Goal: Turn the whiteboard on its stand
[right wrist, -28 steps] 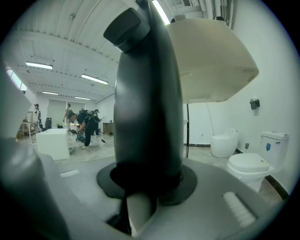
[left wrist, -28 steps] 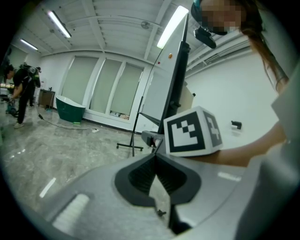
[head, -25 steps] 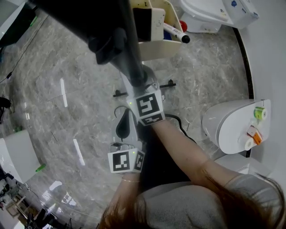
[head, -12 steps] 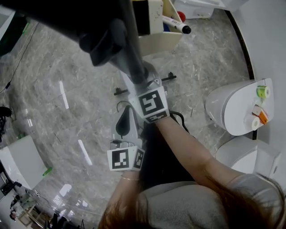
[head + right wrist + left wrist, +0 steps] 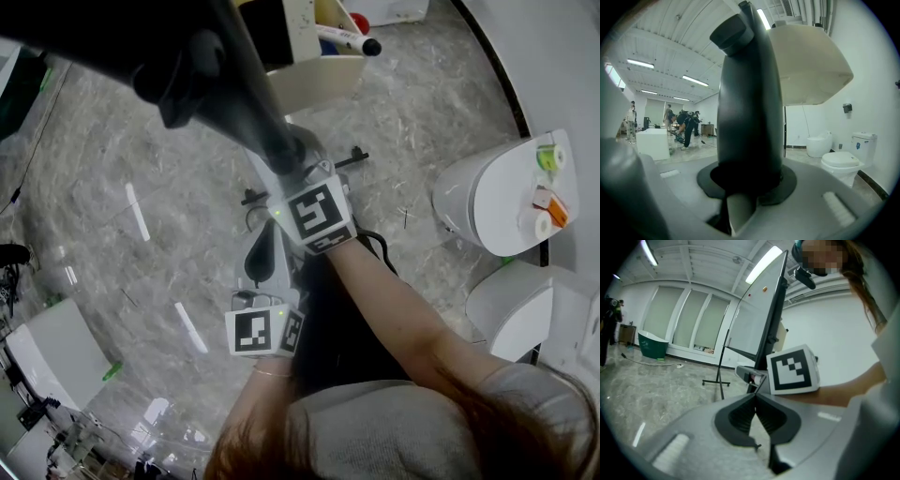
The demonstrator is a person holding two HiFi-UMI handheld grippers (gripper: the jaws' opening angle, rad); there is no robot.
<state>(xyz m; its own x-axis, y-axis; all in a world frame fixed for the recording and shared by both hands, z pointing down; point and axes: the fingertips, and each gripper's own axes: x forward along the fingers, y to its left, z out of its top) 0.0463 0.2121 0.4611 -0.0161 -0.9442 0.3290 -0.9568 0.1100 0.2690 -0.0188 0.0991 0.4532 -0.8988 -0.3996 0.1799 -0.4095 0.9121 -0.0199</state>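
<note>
The frame of the whiteboard (image 5: 246, 94) and its pen tray (image 5: 321, 80) have swung a little in the last second, so the turn seems under way. The right gripper (image 5: 296, 176) clamps the frame just under the tray. The left gripper (image 5: 755, 401), below the whiteboard, is closed and empty. Toilets (image 5: 492, 192) right of the whiteboard may block it.

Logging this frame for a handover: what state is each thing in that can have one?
left gripper: shut, nothing between the jaws.
right gripper: shut on the whiteboard frame.
whiteboard frame: clamped, its dark bar between the right jaws.
marker: capped, lying in the tray.
toilet: lid down.
</note>
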